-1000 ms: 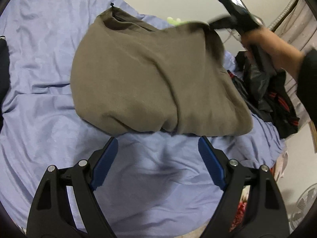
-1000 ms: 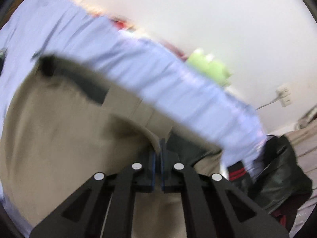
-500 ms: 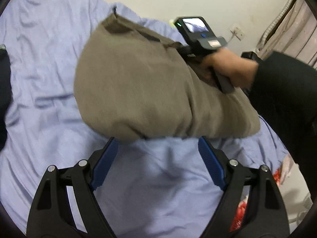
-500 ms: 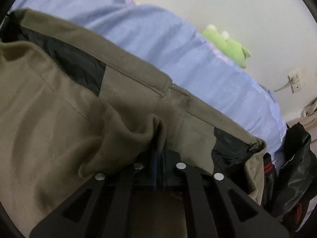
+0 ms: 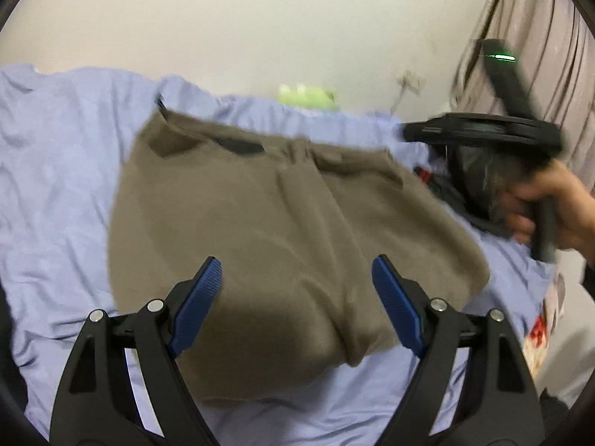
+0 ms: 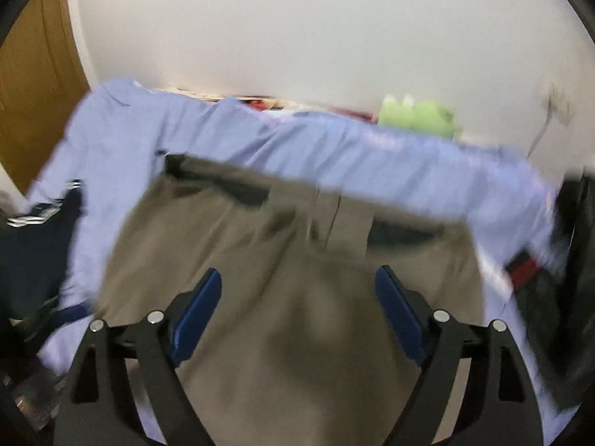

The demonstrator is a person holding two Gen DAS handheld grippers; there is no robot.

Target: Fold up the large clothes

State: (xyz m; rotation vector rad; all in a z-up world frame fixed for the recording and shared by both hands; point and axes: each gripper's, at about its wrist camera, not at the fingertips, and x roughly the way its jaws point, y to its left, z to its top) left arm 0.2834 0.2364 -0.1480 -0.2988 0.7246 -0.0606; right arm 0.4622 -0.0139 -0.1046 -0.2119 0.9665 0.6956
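Note:
A folded khaki garment (image 5: 282,230) lies flat on the blue bedsheet (image 5: 55,171), waistband toward the wall. My left gripper (image 5: 297,286) is open and empty, its blue pads just above the garment's near half. My right gripper (image 6: 297,297) is open and empty above the same garment (image 6: 290,316). In the left wrist view the right gripper shows at the right, held by a hand (image 5: 546,204) and lifted clear of the cloth. Both views are motion-blurred.
A green plush toy (image 6: 416,115) sits by the wall behind the bed. A pile of black and red clothes (image 6: 539,290) lies at the right. Dark navy clothing with white stripes (image 6: 33,245) lies at the left. A wooden door (image 6: 33,74) stands far left.
My right gripper was shut on a fold of the garment; it has let go, opened and pulled back to the right. The garment now lies flat. My left gripper has moved forward over it.

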